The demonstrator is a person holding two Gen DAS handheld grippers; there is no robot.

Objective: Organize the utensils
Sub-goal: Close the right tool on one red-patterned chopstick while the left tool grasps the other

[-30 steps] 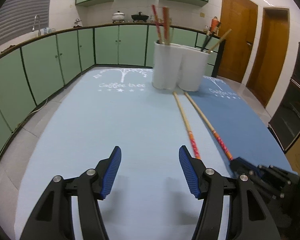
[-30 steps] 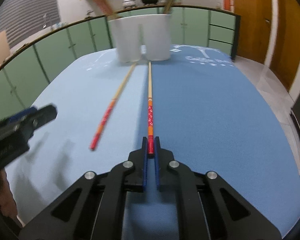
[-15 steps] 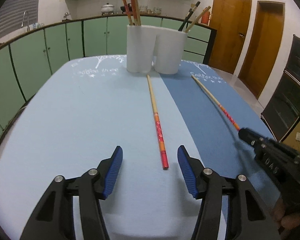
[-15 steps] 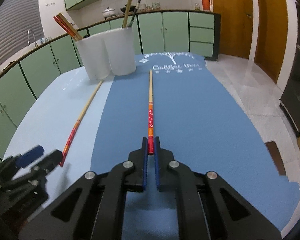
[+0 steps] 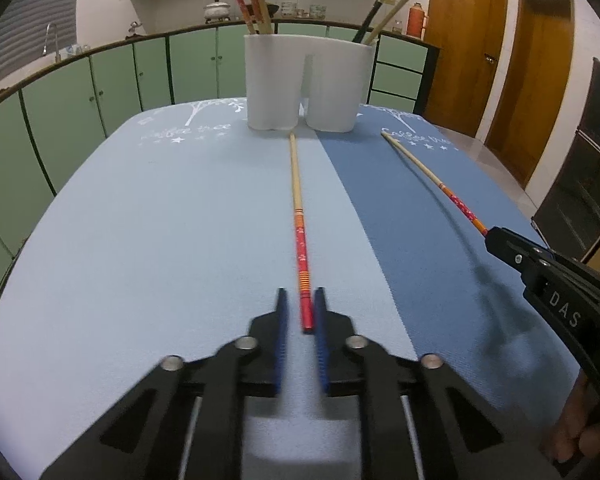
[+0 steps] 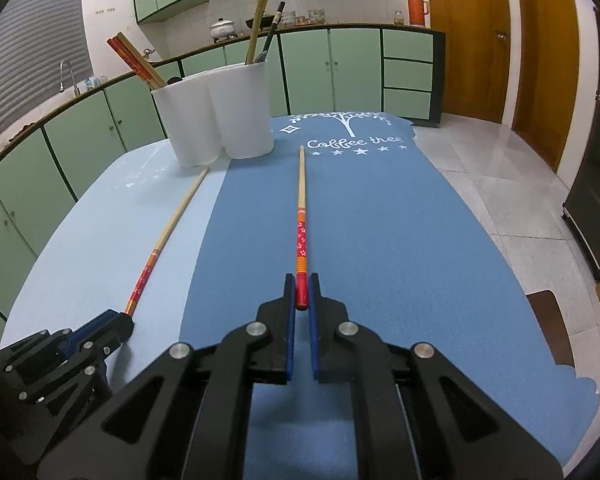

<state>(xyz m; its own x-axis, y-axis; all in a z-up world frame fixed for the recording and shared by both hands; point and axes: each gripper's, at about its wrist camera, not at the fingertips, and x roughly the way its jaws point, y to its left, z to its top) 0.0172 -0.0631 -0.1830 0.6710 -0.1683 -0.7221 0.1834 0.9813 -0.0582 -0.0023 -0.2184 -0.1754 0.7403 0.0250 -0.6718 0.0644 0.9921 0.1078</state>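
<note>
Now each gripper has a chopstick's red end between its blue pads: the right gripper (image 6: 301,295) pinches the right chopstick (image 6: 301,216) on the dark mat (image 6: 400,240), while the left gripper (image 5: 300,310) is narrowed around the left chopstick (image 5: 298,208) with slight gaps showing. Judging by the task, the pickup step is in hand. Next, the left should finish its squeeze, then both lift and tip the sticks into the white holder (image 5: 304,80) at the table's far end.

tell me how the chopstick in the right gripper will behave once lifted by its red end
The chopstick looks thin, straight and wooden, so probably stiff and light. The right gripper pinches only its red end, so the long free length may sag or pivot. Its painted end looks smooth and may slip.
</note>
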